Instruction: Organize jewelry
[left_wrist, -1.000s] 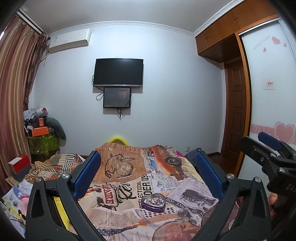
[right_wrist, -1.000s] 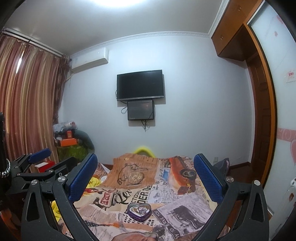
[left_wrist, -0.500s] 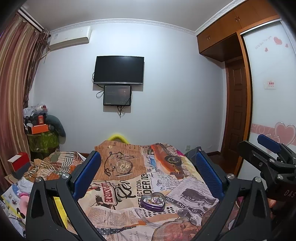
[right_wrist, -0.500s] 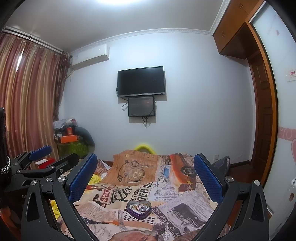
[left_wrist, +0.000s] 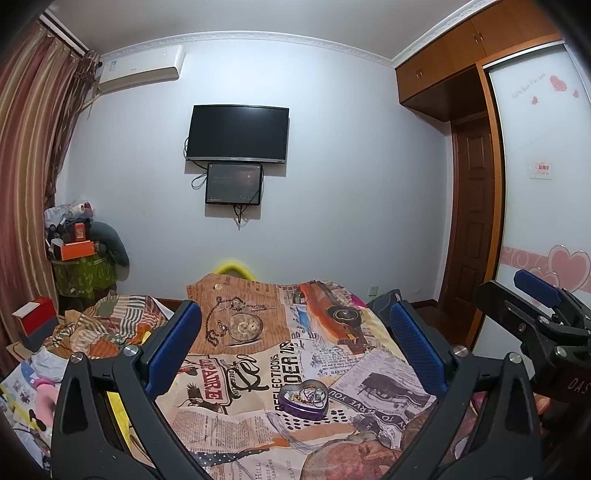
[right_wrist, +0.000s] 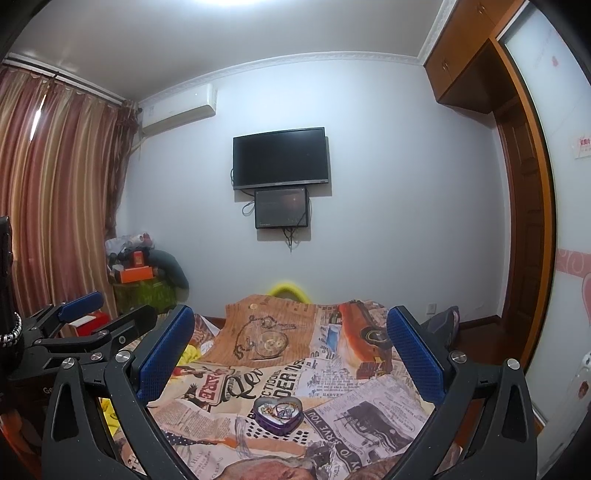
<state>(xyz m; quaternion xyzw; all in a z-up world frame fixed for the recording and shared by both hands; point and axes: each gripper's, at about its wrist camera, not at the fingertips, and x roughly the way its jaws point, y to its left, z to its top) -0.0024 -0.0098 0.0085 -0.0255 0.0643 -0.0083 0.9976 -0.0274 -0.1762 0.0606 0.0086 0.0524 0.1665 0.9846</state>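
Observation:
A purple heart-shaped tin (left_wrist: 304, 397) with tangled jewelry inside sits open on the newspaper-print bedspread (left_wrist: 258, 369); it also shows in the right wrist view (right_wrist: 279, 410). My left gripper (left_wrist: 295, 343) is open and empty, held above and short of the tin. My right gripper (right_wrist: 290, 347) is open and empty, also short of the tin. The right gripper shows at the right edge of the left wrist view (left_wrist: 535, 306), the left gripper at the left edge of the right wrist view (right_wrist: 92, 317).
A crumpled striped cloth (left_wrist: 107, 325) and a red box (left_wrist: 35, 321) lie left of the bed. A cluttered green stand (left_wrist: 83, 273) is by the curtain. A TV (left_wrist: 236, 133) hangs on the far wall. A wardrobe (left_wrist: 543, 184) lines the right side.
Both views have tilted slightly upward, so the bed and the tin sit lower in frame. Both grippers stay open and empty.

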